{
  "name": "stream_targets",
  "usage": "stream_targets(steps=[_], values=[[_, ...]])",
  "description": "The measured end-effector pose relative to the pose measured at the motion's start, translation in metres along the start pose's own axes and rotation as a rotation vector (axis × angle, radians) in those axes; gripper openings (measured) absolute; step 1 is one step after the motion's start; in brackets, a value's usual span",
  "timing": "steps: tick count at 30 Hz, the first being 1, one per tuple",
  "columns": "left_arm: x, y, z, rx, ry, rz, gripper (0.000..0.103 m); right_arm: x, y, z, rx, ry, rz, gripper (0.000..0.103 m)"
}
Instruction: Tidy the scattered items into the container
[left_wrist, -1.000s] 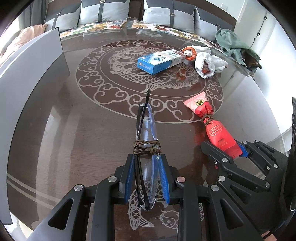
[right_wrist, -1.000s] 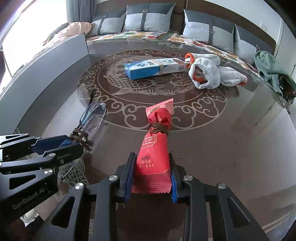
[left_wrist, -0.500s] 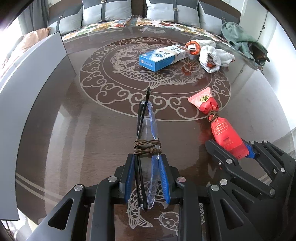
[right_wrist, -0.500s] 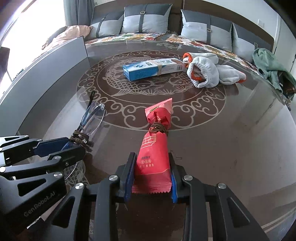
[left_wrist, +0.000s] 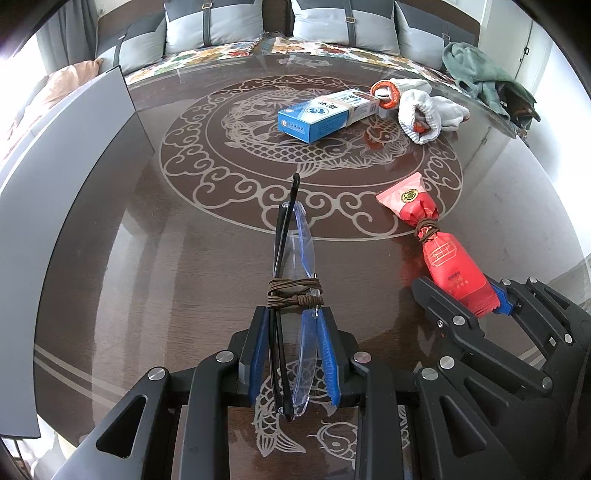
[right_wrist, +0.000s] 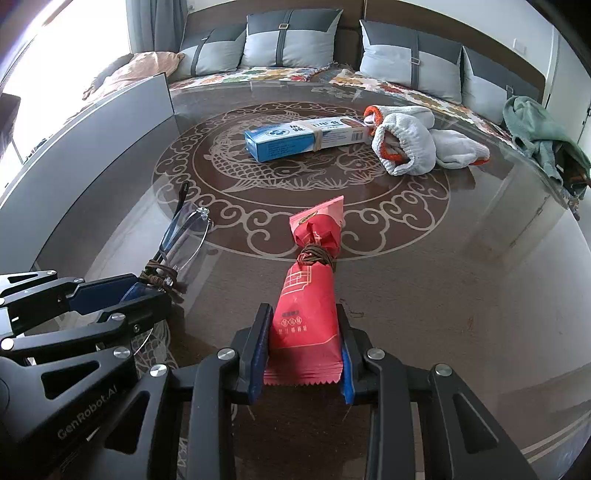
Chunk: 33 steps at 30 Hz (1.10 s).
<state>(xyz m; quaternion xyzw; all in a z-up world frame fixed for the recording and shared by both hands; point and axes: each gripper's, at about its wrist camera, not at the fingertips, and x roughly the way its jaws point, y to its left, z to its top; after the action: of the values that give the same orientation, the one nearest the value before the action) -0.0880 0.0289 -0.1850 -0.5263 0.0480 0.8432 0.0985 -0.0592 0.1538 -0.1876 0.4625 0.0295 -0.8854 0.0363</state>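
Note:
My left gripper (left_wrist: 292, 325) is shut on folded glasses (left_wrist: 291, 243) bound with brown cord, held above the dark glass table (left_wrist: 207, 236). My right gripper (right_wrist: 304, 328) is shut on a red snack packet (right_wrist: 308, 295) tied with brown cord; it also shows at the right of the left wrist view (left_wrist: 439, 251). The glasses show at the left of the right wrist view (right_wrist: 181, 236). A blue and white box (left_wrist: 328, 114) and white gloves with orange cuffs (left_wrist: 421, 107) lie at the far side of the table. A grey container wall (left_wrist: 70, 162) stands at the left.
A sofa with grey cushions (right_wrist: 291, 40) and a patterned cover runs behind the table. A green cloth (right_wrist: 543, 136) lies at the far right edge. The table has a pale fish and cloud pattern (right_wrist: 295, 173).
Both grippers have risen and drawn back a little with their loads. The box and gloves have not moved.

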Motion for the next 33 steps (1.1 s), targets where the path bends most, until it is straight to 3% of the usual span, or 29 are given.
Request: stream_targets(steps=[26,33], values=[[-0.001,-0.001,-0.001,0.011,0.002,0.008,0.027,0.0,0.002,-0.001,-0.002,-0.006,-0.004,0.032],[-0.007,0.011,-0.006,-0.027,0.011,-0.035,0.026,0.001,-0.001,0.001,0.005,0.012,0.014,0.031]])
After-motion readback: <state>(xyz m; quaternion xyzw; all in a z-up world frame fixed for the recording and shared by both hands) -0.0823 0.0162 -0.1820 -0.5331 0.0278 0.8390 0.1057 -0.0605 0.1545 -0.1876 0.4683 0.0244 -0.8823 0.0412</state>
